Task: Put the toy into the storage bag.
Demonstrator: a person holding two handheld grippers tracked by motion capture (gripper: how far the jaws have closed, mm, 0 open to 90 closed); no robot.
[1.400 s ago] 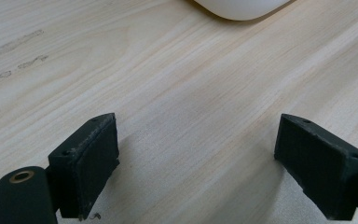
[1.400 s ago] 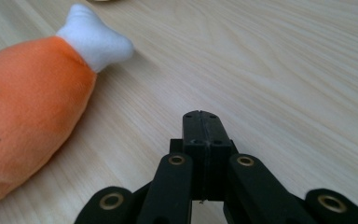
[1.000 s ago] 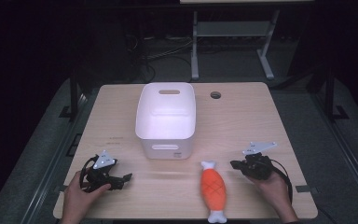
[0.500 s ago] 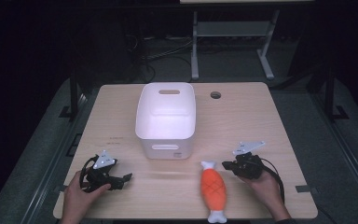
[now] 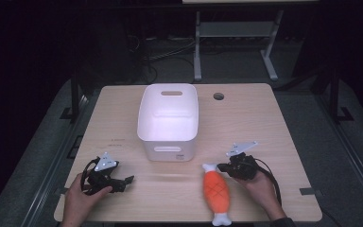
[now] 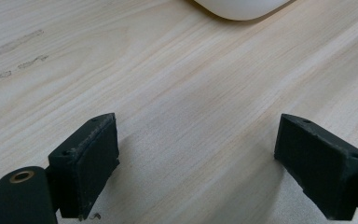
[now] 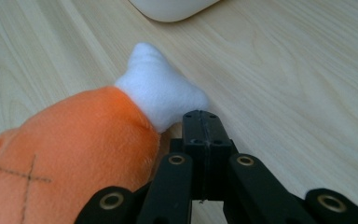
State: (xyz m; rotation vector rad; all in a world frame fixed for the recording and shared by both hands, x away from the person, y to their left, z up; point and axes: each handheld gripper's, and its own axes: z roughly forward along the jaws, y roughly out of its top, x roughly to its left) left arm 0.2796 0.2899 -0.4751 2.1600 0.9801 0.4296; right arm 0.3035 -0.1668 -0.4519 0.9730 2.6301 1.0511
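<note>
Your right gripper [image 5: 223,166] has slid in from the bench's right side toward the plush toy [image 5: 216,191] since a second ago, while your left gripper [image 5: 125,181] has stayed where it was. The toy, an orange plush with white ends, lies flat on the bench near the front edge, just right of the middle, its upper white tip [image 7: 161,91] pointing toward the white bin [image 5: 168,123].

In the right gripper view your fingers are pressed together with nothing between them, their tip touching or just beside that white end. So nothing is grasped yet: you'd need to open them before taking hold, and the lift and any carry to the bin, which looks empty, are still ahead.

Your left gripper rests low at the bench's front left, fingers [image 6: 86,163] spread wide over bare wood, holding nothing.

The bench [image 5: 288,137] is pale wood grain, with a round cable hole [image 5: 218,96] near the far edge and a few faint marks left of the bin. Beyond it the room is dark, with cables on the floor and a white stand [image 5: 236,33] behind.
</note>
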